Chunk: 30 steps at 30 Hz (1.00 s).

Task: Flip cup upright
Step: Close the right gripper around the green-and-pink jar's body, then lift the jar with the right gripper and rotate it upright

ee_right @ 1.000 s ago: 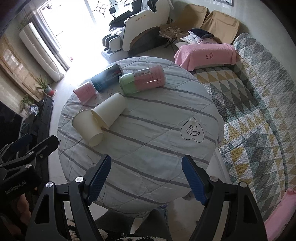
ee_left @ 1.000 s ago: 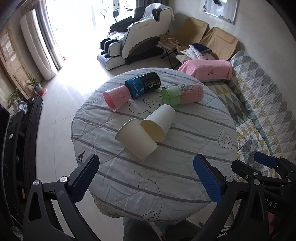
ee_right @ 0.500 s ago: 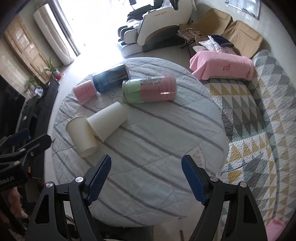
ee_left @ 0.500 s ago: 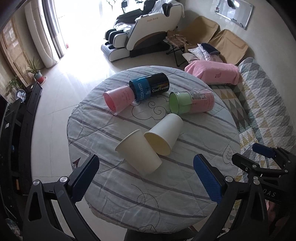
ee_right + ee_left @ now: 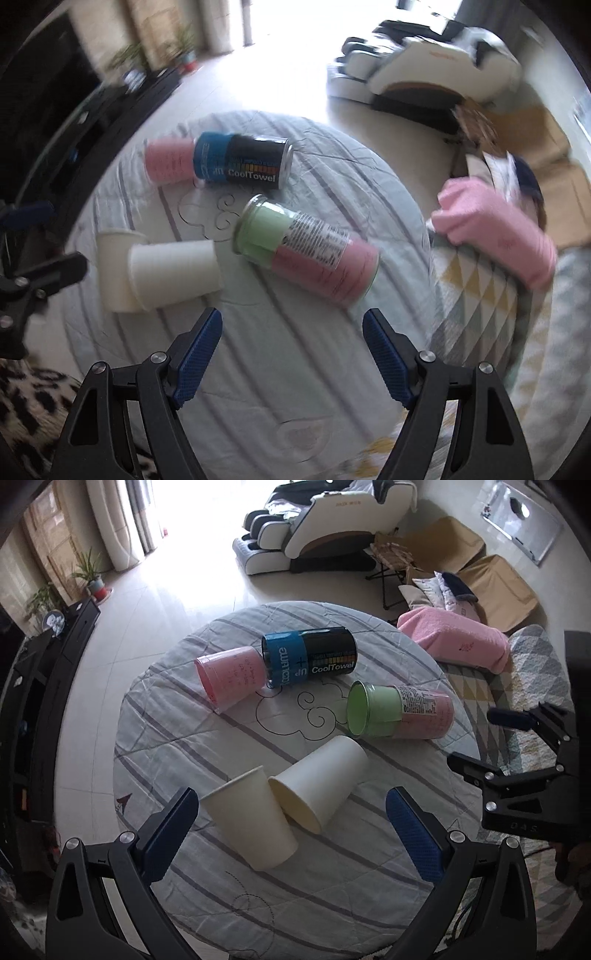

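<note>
Hovering above the round table (image 5: 369, 904), I have both tools spread wide and holding nothing: the left gripper (image 5: 291, 827) frames the two paper cups, and the right gripper (image 5: 291, 354) sits over bare cloth, its view blurred. Every cup lies on its side. The near paper cup (image 5: 251, 819) touches the second paper cup (image 5: 321, 782) at their rims, so I judge the near one the easiest start. To do it well, I would bring the left fingers down across its wall near the middle, squeeze lightly so the paper does not buckle, lift it free of its neighbour, then turn it mouth-up. The pink cup (image 5: 231, 677) rests against the blue canister (image 5: 310, 659); the green-and-pink cup (image 5: 399, 710) lies apart.
</note>
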{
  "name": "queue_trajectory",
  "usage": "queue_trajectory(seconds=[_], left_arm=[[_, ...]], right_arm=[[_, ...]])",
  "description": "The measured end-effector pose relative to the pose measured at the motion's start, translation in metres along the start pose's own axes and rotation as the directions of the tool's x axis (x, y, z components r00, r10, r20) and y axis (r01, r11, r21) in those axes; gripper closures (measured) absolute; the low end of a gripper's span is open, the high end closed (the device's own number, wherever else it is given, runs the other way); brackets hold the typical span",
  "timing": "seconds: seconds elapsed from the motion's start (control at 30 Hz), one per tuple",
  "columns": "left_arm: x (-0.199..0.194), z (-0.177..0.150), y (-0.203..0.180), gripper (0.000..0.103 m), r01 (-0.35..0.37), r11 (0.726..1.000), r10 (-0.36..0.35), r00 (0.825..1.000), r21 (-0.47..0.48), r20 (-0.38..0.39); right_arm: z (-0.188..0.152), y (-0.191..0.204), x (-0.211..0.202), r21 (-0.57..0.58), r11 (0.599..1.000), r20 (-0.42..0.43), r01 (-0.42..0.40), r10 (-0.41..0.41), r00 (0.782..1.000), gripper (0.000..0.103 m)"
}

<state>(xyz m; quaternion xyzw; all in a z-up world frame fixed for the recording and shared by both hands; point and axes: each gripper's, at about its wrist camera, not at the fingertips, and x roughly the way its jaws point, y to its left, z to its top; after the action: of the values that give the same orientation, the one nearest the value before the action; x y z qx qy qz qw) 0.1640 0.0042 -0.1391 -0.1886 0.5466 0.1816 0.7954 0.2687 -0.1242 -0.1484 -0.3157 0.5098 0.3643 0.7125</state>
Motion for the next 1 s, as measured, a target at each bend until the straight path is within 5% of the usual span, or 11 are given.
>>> queue_trajectory(seconds=[0.13, 0.27, 0.5, 0.7, 0.8, 0.9, 1.0], left_arm=[[0.01, -0.004, -0.011, 0.0, -0.073, 0.988, 0.07, 0.997, -0.134, -0.027], [0.015, -0.01, -0.01, 0.0, -0.13, 0.965, 0.122, 0.991, -0.229, -0.051], [0.021, -0.012, -0.006, 0.0, -0.166, 0.936, 0.154, 0.986, -0.311, -0.065], [0.029, -0.011, -0.003, 0.0, -0.165, 0.931, 0.144, 0.986, -0.324, -0.09], [0.028, -0.011, -0.002, 0.0, -0.16, 0.936, 0.14, 0.987, -0.313, -0.084], [0.026, -0.01, 0.003, 0.0, -0.15, 0.944, 0.134, 0.988, -0.295, -0.074], [0.027, -0.007, 0.01, 0.0, -0.113, 0.957, 0.099, 0.993, -0.267, -0.064]], right_arm=[[0.018, -0.007, 0.028, -0.261, 0.965, -0.035, -0.028, 0.02, 0.999, 0.023], [0.027, -0.001, 0.06, -0.474, 0.878, -0.089, -0.075, 0.037, 0.995, 0.023], [0.038, 0.013, 0.103, -0.658, 0.749, -0.098, -0.081, 0.021, 0.995, 0.022], [0.053, 0.003, 0.121, -0.631, 0.754, -0.172, -0.184, 0.095, 0.98, 0.02], [0.063, -0.007, 0.131, -0.493, 0.843, -0.239, -0.214, 0.105, 0.965, 0.021], [0.068, -0.028, 0.131, -0.267, 0.913, -0.314, -0.308, 0.22, 0.924, 0.021], [0.056, -0.039, 0.123, -0.137, 0.954, -0.315, -0.265, 0.211, 0.925, 0.021]])
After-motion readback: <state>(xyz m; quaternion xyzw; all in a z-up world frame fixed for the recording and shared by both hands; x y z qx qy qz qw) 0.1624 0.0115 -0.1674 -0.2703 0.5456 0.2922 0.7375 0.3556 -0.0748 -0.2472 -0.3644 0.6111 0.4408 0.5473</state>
